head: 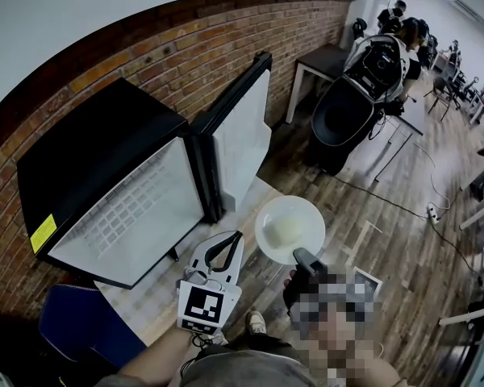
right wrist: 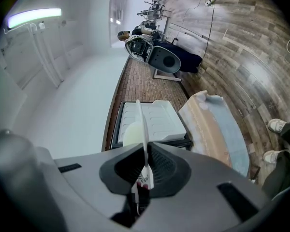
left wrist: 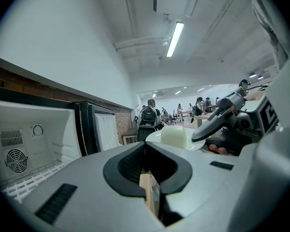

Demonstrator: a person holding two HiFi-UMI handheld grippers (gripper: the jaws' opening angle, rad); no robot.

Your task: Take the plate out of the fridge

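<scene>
Plate (head: pixel 289 228) pinched by right gripper (head: pixel 305 258), left gripper (head: pixel 231 242) pressed together, open fridge door (head: pixel 242 131) beside.

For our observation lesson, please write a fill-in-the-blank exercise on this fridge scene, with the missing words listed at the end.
1. The right tongs are shut on the rim of the ____.
2. The door of the fridge stands ____.
3. The left tongs are shut and hold ____.
4. The wall behind the fridge is built of ____.

Missing words: plate; open; nothing; brick.
</scene>
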